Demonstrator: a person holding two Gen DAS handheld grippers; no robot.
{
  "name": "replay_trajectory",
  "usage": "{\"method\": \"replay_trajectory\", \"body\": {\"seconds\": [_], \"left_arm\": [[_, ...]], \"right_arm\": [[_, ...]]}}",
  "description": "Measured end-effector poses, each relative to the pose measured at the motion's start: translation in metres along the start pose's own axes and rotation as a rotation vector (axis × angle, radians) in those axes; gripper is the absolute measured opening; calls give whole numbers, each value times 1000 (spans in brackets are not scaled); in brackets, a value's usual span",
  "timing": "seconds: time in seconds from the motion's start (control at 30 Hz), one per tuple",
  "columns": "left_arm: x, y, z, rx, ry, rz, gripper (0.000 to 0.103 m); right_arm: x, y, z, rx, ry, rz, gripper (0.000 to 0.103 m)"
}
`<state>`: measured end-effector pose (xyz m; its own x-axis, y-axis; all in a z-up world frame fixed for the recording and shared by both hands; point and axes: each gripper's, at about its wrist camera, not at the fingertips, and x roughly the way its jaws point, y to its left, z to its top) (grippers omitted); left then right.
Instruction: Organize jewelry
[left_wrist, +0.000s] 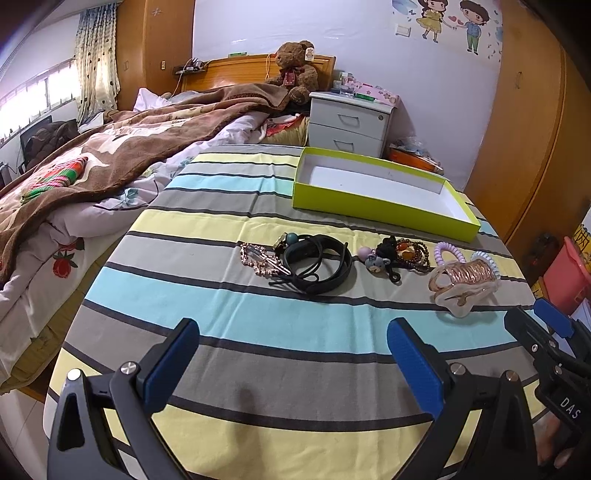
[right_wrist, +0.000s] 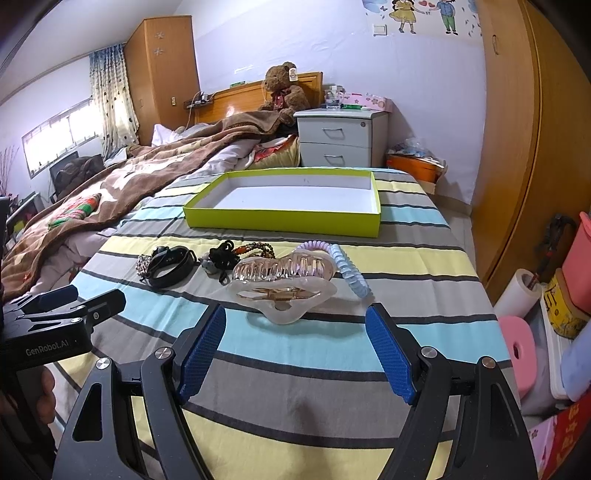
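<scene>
The claw clip (right_wrist: 282, 286), lying on the bed just ahead of the released, empty right tongs (right_wrist: 295, 354) with the left tongs (left_wrist: 291, 365) likewise released, looks light, rigid, glossy and brittle, so I'd pinch across its ribbed body.

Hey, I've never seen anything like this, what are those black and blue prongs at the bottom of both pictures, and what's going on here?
Those prongs are two hand-held grippers, each with a camera looking out along its fingers. One picture comes from the left gripper, the other from the right gripper. A person holds them; there is no robot. Both are open and hold nothing.

They hover over a bed with a striped sheet. On it lies a row of accessories: a sparkly chain, a black band, a dark beaded bracelet, a big clear hair claw and a spiral hair tie. Behind them sits an empty green box, probably where everything will go.
</scene>
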<state>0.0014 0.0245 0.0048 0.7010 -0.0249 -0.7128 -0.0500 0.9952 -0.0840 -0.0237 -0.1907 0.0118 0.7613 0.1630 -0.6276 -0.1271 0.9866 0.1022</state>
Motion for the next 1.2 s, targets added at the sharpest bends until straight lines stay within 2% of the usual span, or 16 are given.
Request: {"method": "replay_trajectory", "body": {"seconds": [0.5, 0.73, 0.87, 1.07, 1.2], "left_arm": [[3, 1, 1, 1, 11, 1, 103], [6, 7, 6, -17, 2, -6, 103], [11, 17, 13, -50, 14, -31, 103], [17, 25, 18, -59, 25, -24, 103], [20, 27, 20, -61, 28, -24, 103]], "right_arm": [[2, 1, -1, 2, 7, 19, 78], [14, -4, 3, 58, 30, 130, 78], [28, -6, 7, 124, 75, 204, 78], [48, -3, 13, 186, 122, 290, 78], [56, -3, 18, 228, 125, 313, 78]]}}
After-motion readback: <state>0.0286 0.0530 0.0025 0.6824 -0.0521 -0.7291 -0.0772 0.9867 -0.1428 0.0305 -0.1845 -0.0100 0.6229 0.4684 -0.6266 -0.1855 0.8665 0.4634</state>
